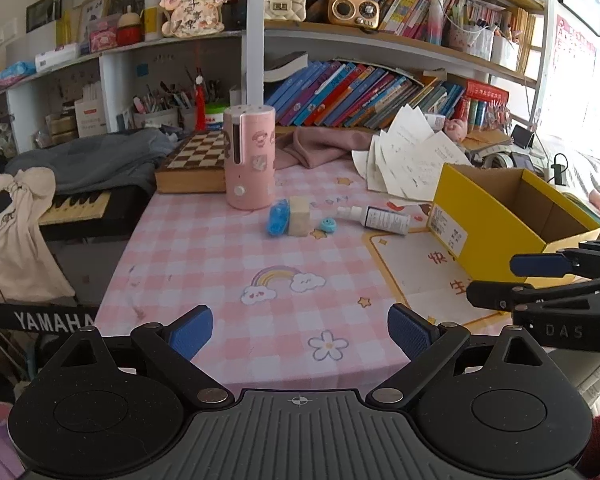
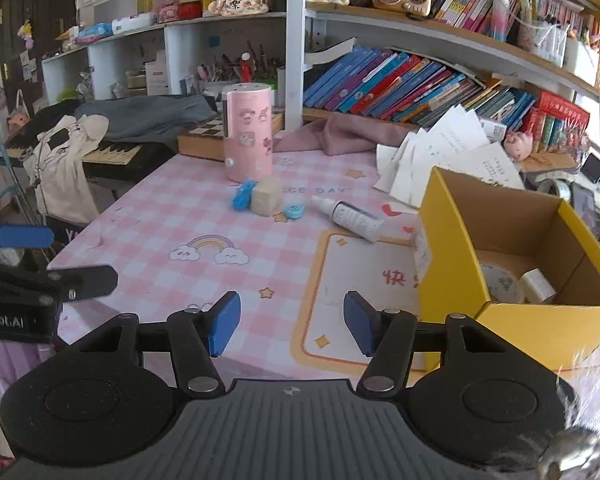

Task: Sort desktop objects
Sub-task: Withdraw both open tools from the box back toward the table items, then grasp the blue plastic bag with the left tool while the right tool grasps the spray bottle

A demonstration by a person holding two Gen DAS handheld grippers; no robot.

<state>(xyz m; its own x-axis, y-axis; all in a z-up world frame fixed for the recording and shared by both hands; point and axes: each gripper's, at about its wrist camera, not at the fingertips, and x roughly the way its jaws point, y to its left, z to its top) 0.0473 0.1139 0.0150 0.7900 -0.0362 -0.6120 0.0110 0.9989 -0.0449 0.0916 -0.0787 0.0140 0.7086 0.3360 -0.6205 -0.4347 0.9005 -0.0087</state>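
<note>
On the pink checked tablecloth (image 1: 204,256) lie a blue clip (image 1: 277,218), a beige block (image 1: 300,216), a small round blue item (image 1: 327,225) and a white bottle (image 1: 374,217) on its side. They also show in the right wrist view: clip (image 2: 242,196), block (image 2: 266,196), round item (image 2: 293,211), bottle (image 2: 350,217). A yellow cardboard box (image 2: 444,240) at the right holds a tape roll (image 2: 500,282) and a small white box (image 2: 538,285). My left gripper (image 1: 300,334) is open and empty above the near table edge. My right gripper (image 2: 292,328) is open and empty next to the box.
A tall pink cylinder container (image 1: 249,156) stands behind the small objects. A chessboard box (image 1: 196,164), pink cloth (image 1: 320,146) and loose papers (image 1: 412,160) lie at the back. Bookshelves fill the wall. A Yamaha keyboard (image 1: 76,208) under clothes stands left of the table.
</note>
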